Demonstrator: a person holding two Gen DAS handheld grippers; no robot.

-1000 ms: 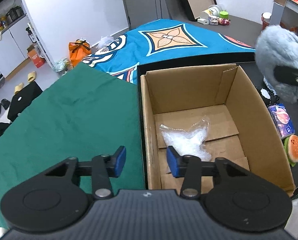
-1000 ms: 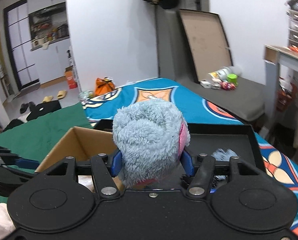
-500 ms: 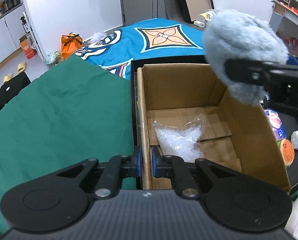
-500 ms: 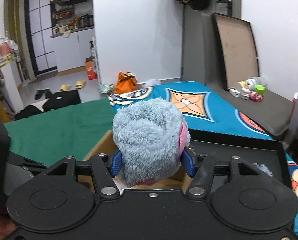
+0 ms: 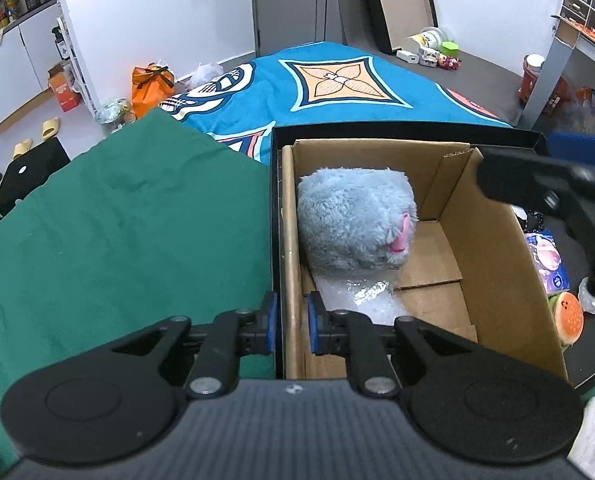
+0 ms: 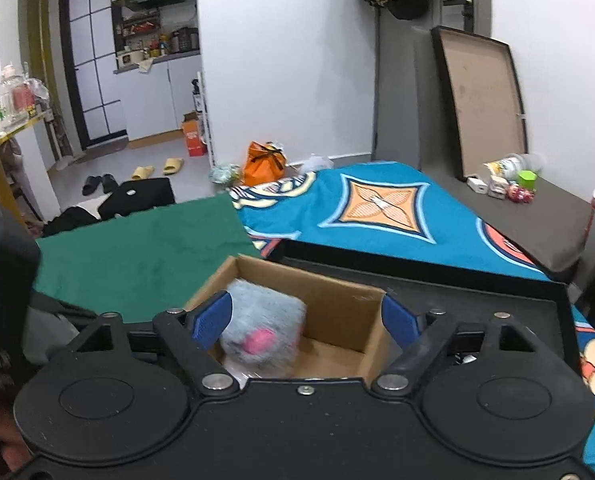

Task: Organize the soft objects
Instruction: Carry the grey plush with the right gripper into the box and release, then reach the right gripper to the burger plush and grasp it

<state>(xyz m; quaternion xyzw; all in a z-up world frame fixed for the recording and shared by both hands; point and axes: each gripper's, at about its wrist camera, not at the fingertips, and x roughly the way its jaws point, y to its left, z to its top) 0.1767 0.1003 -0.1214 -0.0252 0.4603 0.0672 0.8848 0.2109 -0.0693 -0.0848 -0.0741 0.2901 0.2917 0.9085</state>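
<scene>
A fluffy grey-blue plush toy (image 5: 355,222) with a pink patch lies inside the open cardboard box (image 5: 493,280), at its far left corner, partly on a clear plastic bag (image 5: 361,298). My left gripper (image 5: 291,322) is shut on the box's left wall near the front. My right gripper (image 6: 305,316) is open and empty above the box; the plush (image 6: 261,334) shows below, between its fingers. In the left wrist view the right gripper (image 5: 553,196) hangs over the box's right wall.
The box stands in a black tray (image 5: 417,132) on a bed with a green cloth (image 5: 117,240) at left and a blue patterned cover (image 5: 337,84) behind. A burger plush (image 5: 567,318), a small packet (image 5: 547,262) and a white item (image 5: 593,300) lie right of the box.
The right gripper opened and let go of the plush, which dropped into the box. The left gripper closed on the box's left wall and stays there.
</scene>
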